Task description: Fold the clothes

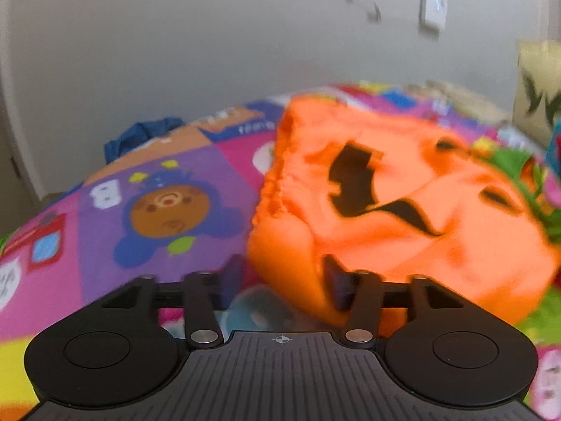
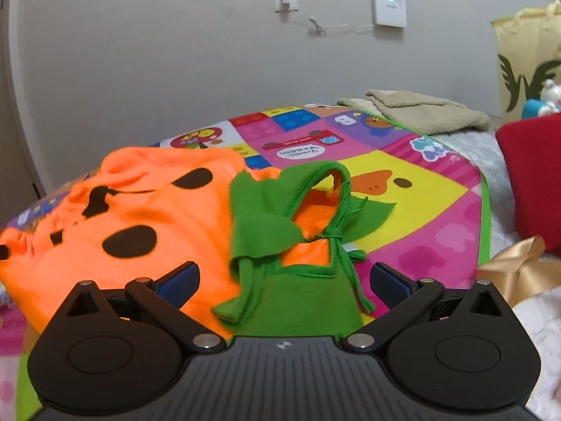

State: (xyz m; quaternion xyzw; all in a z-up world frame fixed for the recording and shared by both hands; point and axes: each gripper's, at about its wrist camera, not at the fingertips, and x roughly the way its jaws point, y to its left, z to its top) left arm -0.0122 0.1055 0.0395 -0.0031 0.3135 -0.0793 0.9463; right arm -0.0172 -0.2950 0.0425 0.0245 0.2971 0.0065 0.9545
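"vroom" reads on the play mat [image 2: 438, 189] under an orange costume [image 2: 147, 210]; grey wall [image 2: 175, 70] behind. left claw [image 1: 284, 273] and right claw [image 2: 284, 277] both apart.

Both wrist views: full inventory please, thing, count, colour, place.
pumpkin costume: 1, orange with black face patches, lying on the mat, left of centre
collar: 1, green, with tied strings, at the costume's right end
play mat: 1, multicoloured cartoon print, under the costume
towel: 1, beige, far edge of the mat
blue cloth: 1, dark blue, bunched at the mat's far left edge
bag: 1, pale yellow with green print, far right by the wall
cushion: 1, red, right edge
ribbon: 1, gold, lower right
wall box: 1, white, on the wall
left gripper: 1, black, open, at the costume's near edge
right gripper: 1, black, open over the collar
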